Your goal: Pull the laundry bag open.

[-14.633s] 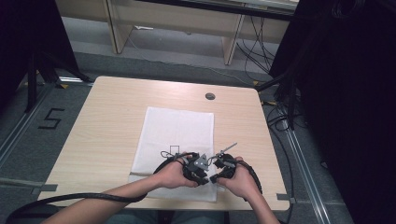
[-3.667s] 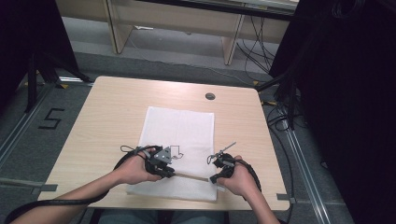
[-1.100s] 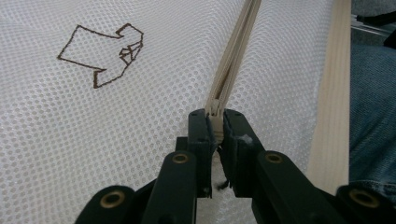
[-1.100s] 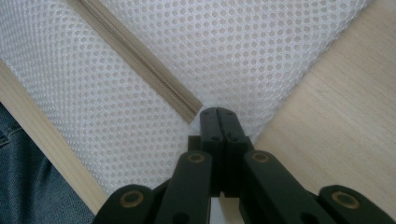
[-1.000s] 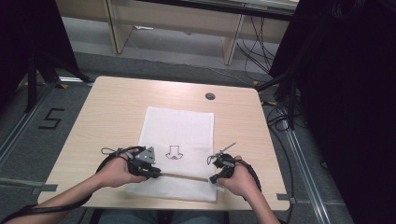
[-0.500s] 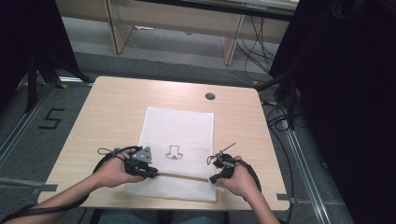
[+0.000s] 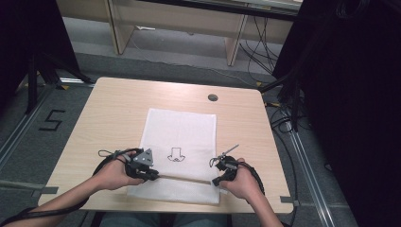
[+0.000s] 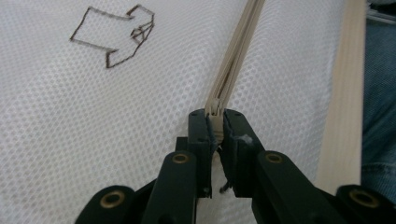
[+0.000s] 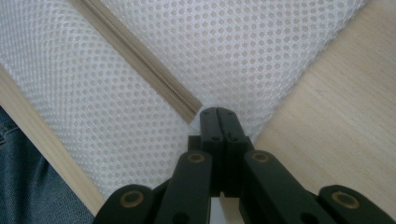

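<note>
A thin beige strip [image 7: 184,178] of several layered slats runs taut across the near part of a white mesh mat [image 7: 184,127]. My left gripper [image 7: 155,176] is shut on its left end; in the left gripper view the jaws [image 8: 215,122] pinch the layered end and the strip [image 8: 236,60] runs away over the mesh. My right gripper [image 7: 215,181] is shut at the other end; in the right gripper view the strip [image 9: 140,60] stops right at the shut tips [image 9: 217,114]. A small outline drawing [image 7: 176,154] sits on the mat between the hands.
The mat lies on a light wooden table [image 7: 118,109] with a round cable hole [image 7: 213,97] at the back. The table's near edge [image 8: 345,93] is close behind both hands, with a person's jeans beyond it. Cables trail from both grippers.
Since the oldest frames my left gripper has moved left, away from the right one, and the strip between them has grown longer. Over the last second nothing has moved.
</note>
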The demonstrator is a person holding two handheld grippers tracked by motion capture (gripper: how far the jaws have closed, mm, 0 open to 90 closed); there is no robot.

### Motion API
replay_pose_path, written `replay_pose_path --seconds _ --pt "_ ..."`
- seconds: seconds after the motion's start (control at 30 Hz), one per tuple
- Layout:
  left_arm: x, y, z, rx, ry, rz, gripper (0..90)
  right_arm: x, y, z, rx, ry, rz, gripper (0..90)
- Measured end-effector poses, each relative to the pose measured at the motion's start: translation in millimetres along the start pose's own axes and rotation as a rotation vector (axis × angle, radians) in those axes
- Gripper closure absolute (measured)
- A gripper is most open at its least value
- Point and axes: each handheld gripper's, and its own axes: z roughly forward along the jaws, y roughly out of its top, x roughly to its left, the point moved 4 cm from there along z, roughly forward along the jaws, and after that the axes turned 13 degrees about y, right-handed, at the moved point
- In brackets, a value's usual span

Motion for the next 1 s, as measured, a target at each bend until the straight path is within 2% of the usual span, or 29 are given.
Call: replay_pose_path --seconds 0.03,0.1,0.13,0.2,0.23,0.3,0.37,0.4,0.53,0.57,0.63,0.67,0.73,0.77,0.83,0.87,0.9,0.93,0.97,1.0 --pt "1.0 -1.4 -1.1 0.015 0.012 0.002 81.8 0.2 -0.1 0.0 0.002 -0.002 0.004 90.0" --pt "0.7 -1.2 -2.1 0.000 0.000 -0.003 81.8 1.5 -0.2 -0.7 0.017 -0.005 0.016 90.0" --pt "0.3 -1.3 -2.4 0.001 0.002 -0.009 81.8 0.0 0.5 -0.4 0.013 -0.002 -0.004 90.0" --pt "0.3 -1.4 -2.0 0.000 0.003 -0.006 81.8 0.4 0.4 -0.4 0.014 -0.004 -0.003 90.0" --pt "1.2 -1.2 -2.0 -0.003 0.004 0.008 81.8 2.0 -0.3 -0.8 0.017 -0.005 0.023 90.0" --pt "1.1 -2.1 -2.0 0.001 0.003 0.000 81.8 0.7 -0.5 -0.7 0.011 -0.005 0.007 90.0" --pt "2.3 -2.9 -2.7 0.007 0.013 0.018 81.8 0.0 -0.4 -0.4 0.006 -0.004 -0.002 90.0" --pt "0.9 -2.8 -3.1 0.003 0.007 -0.011 81.8 0.5 -0.4 -0.7 0.008 -0.003 -0.001 90.0" --pt "3.0 -5.4 -4.5 0.004 0.013 0.006 81.9 0.7 -0.8 -0.8 0.011 -0.001 0.011 90.0" --pt "2.6 -6.2 -4.8 -0.003 0.003 -0.023 81.8 0.5 -0.6 -0.7 0.010 -0.001 0.005 90.0" --pt "3.9 -7.5 -6.5 0.004 0.016 -0.001 81.8 0.5 -0.4 -0.7 0.008 0.000 -0.004 90.0" --pt "2.9 -7.9 -6.6 -0.001 0.010 -0.027 81.8 0.9 -0.7 -0.7 0.011 -0.002 0.013 90.0" --pt "2.7 -7.9 -7.3 0.001 0.011 -0.021 81.8 0.7 -0.6 -0.7 0.010 -0.001 0.010 90.0" --pt "3.7 -7.6 -7.1 0.000 0.015 0.001 81.8 0.6 -0.6 -0.7 0.011 -0.003 0.007 90.0" --pt "3.6 -7.5 -7.3 0.004 0.014 0.002 81.8 0.6 -0.4 -0.7 0.008 0.001 -0.002 90.0" --pt "3.7 -8.8 -7.6 0.016 0.034 0.002 81.9 0.5 -0.5 -0.7 0.007 0.001 -0.003 90.0" --pt "6.2 -10.8 -8.7 0.019 0.033 0.007 81.9 0.5 -0.5 -0.7 0.007 0.001 -0.003 90.0" --pt "6.7 -12.0 -10.3 0.004 0.019 -0.029 81.9 0.2 -0.5 -0.6 0.006 0.000 -0.005 90.0" --pt "6.6 -13.0 -11.1 -0.002 0.011 -0.046 81.8 0.5 -0.5 -0.7 0.007 0.002 -0.003 90.0" --pt "7.7 -15.2 -13.0 0.002 0.023 -0.028 81.8 0.6 -0.7 -0.7 0.011 0.000 0.009 90.0"
